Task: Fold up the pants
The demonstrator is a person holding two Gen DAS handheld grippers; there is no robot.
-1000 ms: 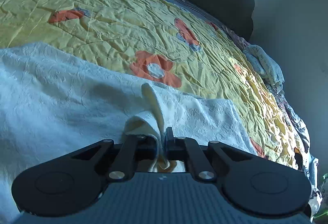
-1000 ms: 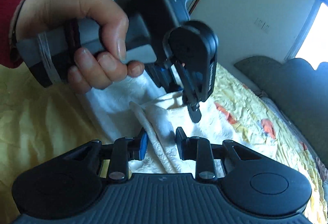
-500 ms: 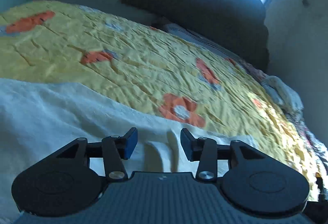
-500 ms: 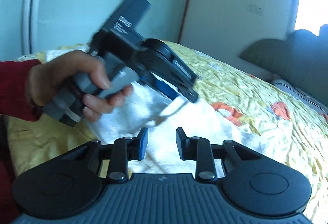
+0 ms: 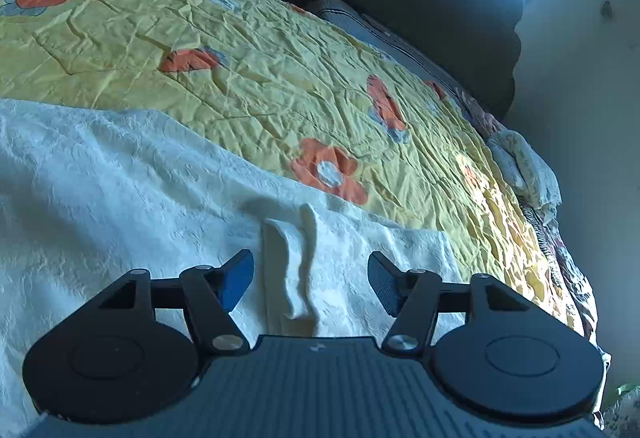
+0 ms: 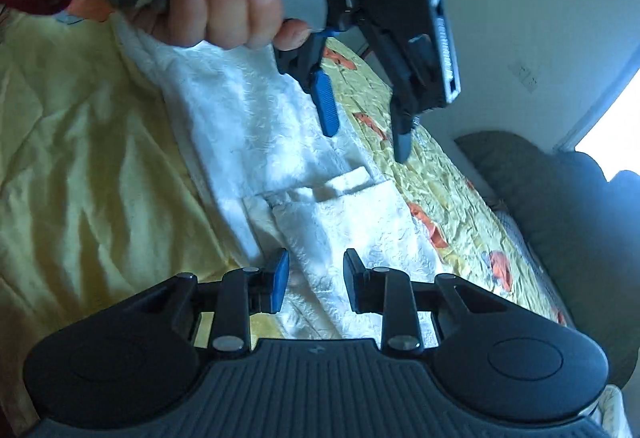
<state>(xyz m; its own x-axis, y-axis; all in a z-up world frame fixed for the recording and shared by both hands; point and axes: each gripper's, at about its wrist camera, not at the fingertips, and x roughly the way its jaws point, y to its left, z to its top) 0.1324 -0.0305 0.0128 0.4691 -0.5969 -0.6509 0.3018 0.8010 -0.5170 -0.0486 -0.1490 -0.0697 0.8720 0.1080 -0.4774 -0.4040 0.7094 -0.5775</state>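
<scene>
White textured pants [image 5: 120, 189] lay flat on the yellow floral quilt [image 5: 240, 69], your left gripper [image 5: 311, 280] and right gripper [image 6: 313, 280] both spread apart, empty, above the hem, so you needed both layers pinched squarely.

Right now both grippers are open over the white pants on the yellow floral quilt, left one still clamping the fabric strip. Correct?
Not quite. The left gripper is open, clamping nothing; in the left wrist view the strip lies loose between its fingers. The right gripper is open over the white pants on the quilt.
</scene>
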